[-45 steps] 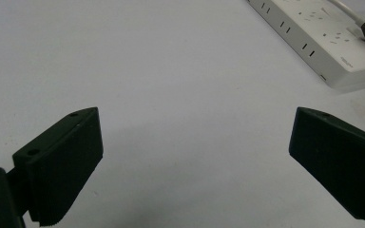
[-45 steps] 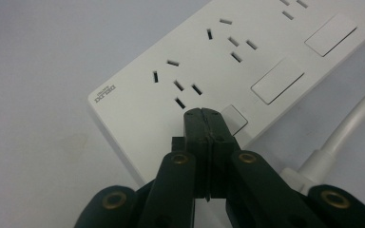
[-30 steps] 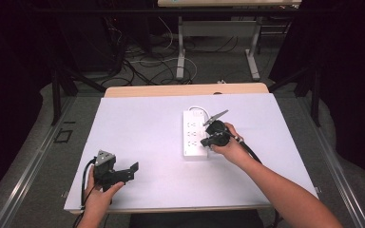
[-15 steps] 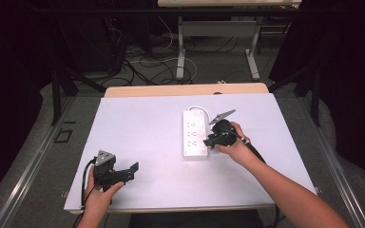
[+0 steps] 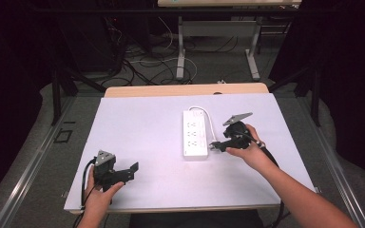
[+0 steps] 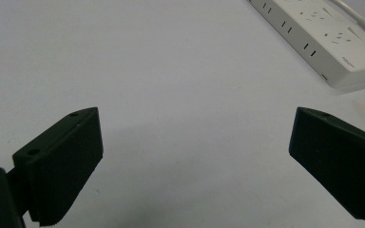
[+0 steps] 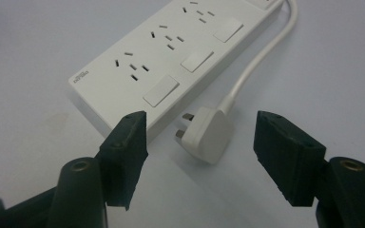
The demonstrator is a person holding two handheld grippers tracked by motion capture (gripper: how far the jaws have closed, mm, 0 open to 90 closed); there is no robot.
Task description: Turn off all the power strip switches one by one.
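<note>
Left gripper (image 5: 132, 171): near front left edge of white table (image 5: 142, 128), jaws wide apart over bare surface, holding nothing. Right gripper (image 7: 197, 156): mid-right of table, jaws wide, empty, set either side of white plug (image 7: 204, 134) lying flat just beside the power strip (image 5: 194, 134). Power strip: centre of table, its white cable (image 7: 261, 52) looping back to the plug. Beyond table: floor cables (image 5: 138, 57), desk legs.

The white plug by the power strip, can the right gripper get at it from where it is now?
Probably yes. The right gripper is open, with the plug lying on the table just ahead between its jaws and nothing in between. The power strip sits close beside the plug.
</note>
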